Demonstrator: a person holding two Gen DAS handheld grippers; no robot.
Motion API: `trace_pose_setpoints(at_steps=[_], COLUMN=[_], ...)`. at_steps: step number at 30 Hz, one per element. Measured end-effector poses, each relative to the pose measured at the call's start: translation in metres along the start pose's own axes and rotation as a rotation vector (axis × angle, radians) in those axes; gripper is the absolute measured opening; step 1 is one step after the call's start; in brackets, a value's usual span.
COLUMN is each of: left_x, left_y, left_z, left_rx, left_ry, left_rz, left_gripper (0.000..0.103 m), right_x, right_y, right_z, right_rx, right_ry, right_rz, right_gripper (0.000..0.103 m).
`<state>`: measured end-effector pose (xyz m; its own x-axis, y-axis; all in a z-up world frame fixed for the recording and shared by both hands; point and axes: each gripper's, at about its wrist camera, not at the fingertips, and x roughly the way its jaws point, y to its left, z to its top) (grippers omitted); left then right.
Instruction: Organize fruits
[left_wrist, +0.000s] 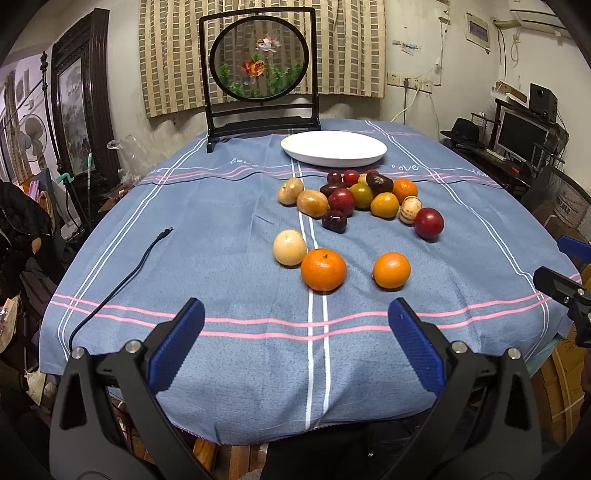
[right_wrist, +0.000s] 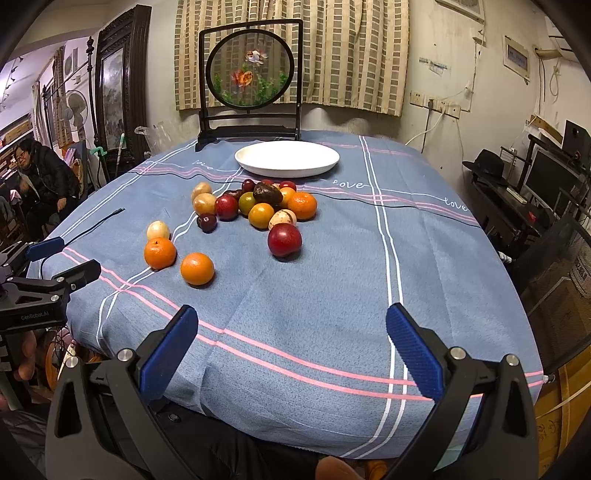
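Both grippers are hovering over the near edge of the table, nothing in either. Left gripper (left_wrist: 295, 325) is sitting with its jaws spread wide, blue pads (left_wrist: 177, 343) well apart, empty. Right gripper (right_wrist: 291, 332) is likewise gaping wide and holding nothing; in the left view it is showing only as a black tip at the right edge (left_wrist: 561, 288), and in the right view the left gripper is poking in from the left edge (right_wrist: 62, 258).

Fruits are all lying on the blue cloth (left_wrist: 221, 229), none on the plate (left_wrist: 333, 147). The white plate is sitting empty at the far side, just in front of the goldfish screen (left_wrist: 258, 62). The pile (left_wrist: 362, 195) is resting just on the near side of the plate: red, dark, yellow-green, orange and tan fruits touching each other. A red apple (left_wrist: 428, 223) is lying at the pile's right near corner, touching a speckled pale fruit (left_wrist: 410, 209). Nearer the grippers, three are lying apart from the pile: a pale fruit (left_wrist: 289, 247) touching an orange (left_wrist: 323, 269), and a second orange (left_wrist: 391, 270) near it to the right, not touching.

A black cable (left_wrist: 122, 277) is trailing across the cloth's left side. In the right view a seated person (right_wrist: 40, 184) is showing at the far left, away from the table.
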<state>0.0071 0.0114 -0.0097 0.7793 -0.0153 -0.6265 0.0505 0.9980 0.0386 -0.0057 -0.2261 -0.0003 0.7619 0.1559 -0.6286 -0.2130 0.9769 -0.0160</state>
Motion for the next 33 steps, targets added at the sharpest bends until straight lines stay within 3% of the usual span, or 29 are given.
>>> trace_pose_setpoints(at_steps=[24, 29, 31, 33], left_x=[0.011, 0.014, 0.017, 0.021], left_y=[0.001, 0.009, 0.014, 0.018], left_z=[-0.003, -0.003, -0.004, -0.004], left_rx=[-0.008, -0.026, -0.039, -0.04], left_ry=[0.035, 0.036, 0.033, 0.035], left_rz=[-0.017, -0.025, -0.017, -0.006], left_gripper=[0.101, 0.101, 0.101, 0.101], right_x=[0.01, 0.008, 0.008, 0.023], right_y=[-0.006, -0.009, -0.011, -0.014], right_z=[0.0, 0.003, 0.002, -0.001], right_rx=[0.021, 0.055, 0.065, 0.08], right_ry=[0.025, -0.015, -0.064, -0.017], right_rz=[0.011, 0.006, 0.03, 0.067], right_gripper=[0.102, 0.102, 0.102, 0.102])
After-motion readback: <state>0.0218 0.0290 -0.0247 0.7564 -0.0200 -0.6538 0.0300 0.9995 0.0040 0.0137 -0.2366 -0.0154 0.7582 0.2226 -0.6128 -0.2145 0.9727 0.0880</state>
